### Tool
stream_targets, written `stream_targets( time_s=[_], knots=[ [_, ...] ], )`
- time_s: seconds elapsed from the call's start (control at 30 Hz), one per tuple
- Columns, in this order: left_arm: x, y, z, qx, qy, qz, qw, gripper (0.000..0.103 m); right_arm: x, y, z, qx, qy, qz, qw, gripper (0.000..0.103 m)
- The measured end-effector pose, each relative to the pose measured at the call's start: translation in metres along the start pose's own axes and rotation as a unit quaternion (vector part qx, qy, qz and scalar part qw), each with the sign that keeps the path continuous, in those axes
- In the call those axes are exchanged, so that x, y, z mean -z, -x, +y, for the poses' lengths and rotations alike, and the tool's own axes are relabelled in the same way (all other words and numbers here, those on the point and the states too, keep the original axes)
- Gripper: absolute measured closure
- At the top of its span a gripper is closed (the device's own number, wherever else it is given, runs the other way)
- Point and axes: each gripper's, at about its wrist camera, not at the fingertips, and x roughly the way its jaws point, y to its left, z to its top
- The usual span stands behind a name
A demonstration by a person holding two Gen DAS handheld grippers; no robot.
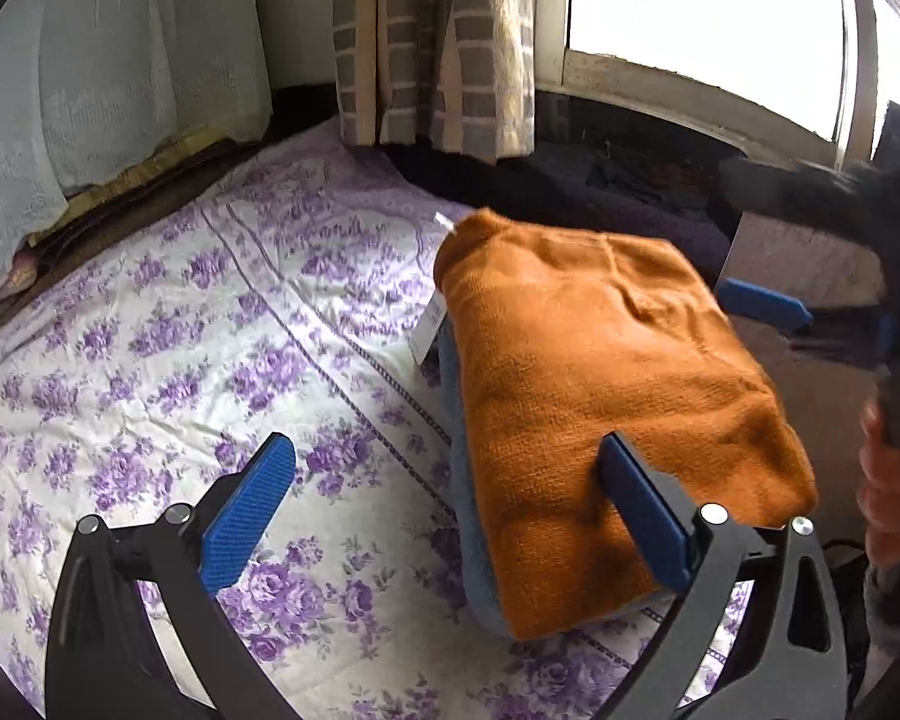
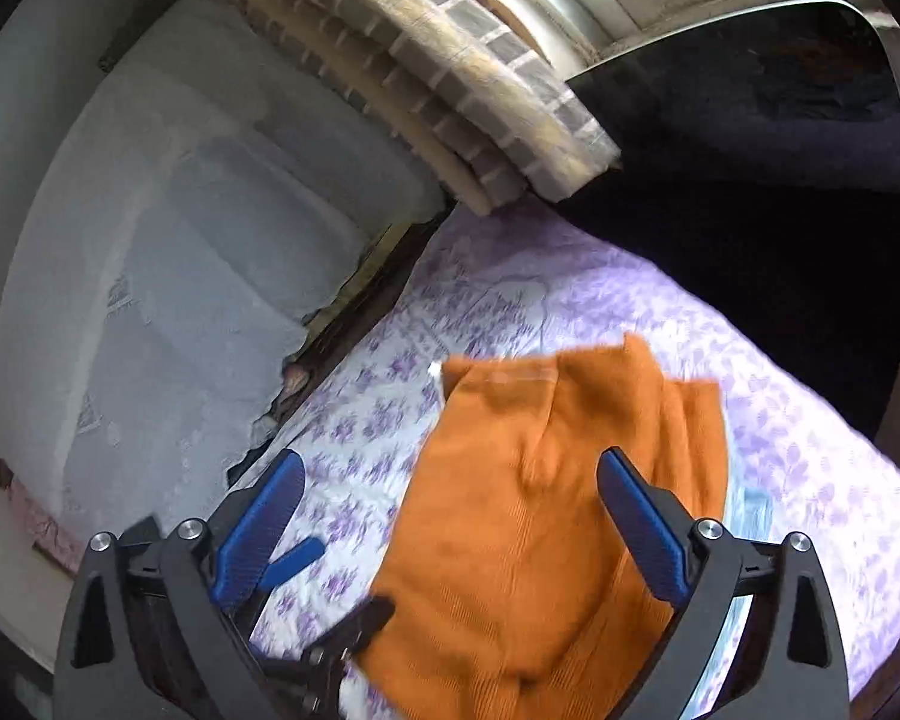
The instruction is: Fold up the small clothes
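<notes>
- Orange knit garment (image 1: 618,396) lay folded atop blue clothing (image 1: 468,480) on the floral bedspread (image 1: 150,360).
- Left tool (image 1: 444,480) and right tool (image 2: 450,483) both stood spread, holding nothing.
- Advice: square the edges before pressing flat.

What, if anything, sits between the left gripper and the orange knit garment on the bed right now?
Nothing visible does. The left gripper is open, and its right finger already overlaps the near edge of the orange garment, which lies folded on a blue-grey piece on the floral bedspread. Only bare bedspread lies under the other finger.
</notes>
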Motion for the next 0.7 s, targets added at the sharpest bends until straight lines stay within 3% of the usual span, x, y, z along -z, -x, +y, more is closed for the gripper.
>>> stream_targets(
  time_s=[0.07, 0.13, 0.23, 0.33, 0.47, 0.53, 0.7],
  knots=[
    [0.003, -0.012, -0.002, 0.009, 0.001, 0.017, 0.9998, 0.004, 0.02, -0.006, -0.012, 0.013, -0.006, 0.019, 1.0, 0.004],
    [0.005, -0.014, -0.001, 0.036, 0.01, 0.024, 0.999, 0.004, 0.025, 0.003, -0.014, 0.025, -0.009, 0.0, 1.0, 0.004],
    [0.006, 0.0, 0.002, 0.029, 0.02, 0.022, 0.9992, 0.004, 0.032, 0.032, 0.002, 0.039, -0.009, -0.03, 0.999, 0.004],
    [0.011, 0.013, 0.0, 0.014, 0.005, 0.015, 0.9998, 0.004, 0.047, 0.058, 0.021, 0.124, 0.031, -0.06, 0.99, 0.004],
    [0.024, 0.033, -0.005, 0.008, 0.0, 0.012, 0.9999, 0.004, 0.079, 0.075, 0.038, 0.281, 0.072, -0.069, 0.955, 0.004],
    [0.034, 0.045, -0.012, 0.004, -0.013, 0.01, 0.9999, 0.004, 0.092, 0.076, 0.043, 0.326, 0.085, -0.06, 0.94, 0.004],
    [0.059, 0.075, -0.025, -0.008, -0.033, 0.013, 0.9993, 0.004, 0.122, 0.088, 0.06, 0.322, 0.099, -0.04, 0.941, 0.004]
  ],
)
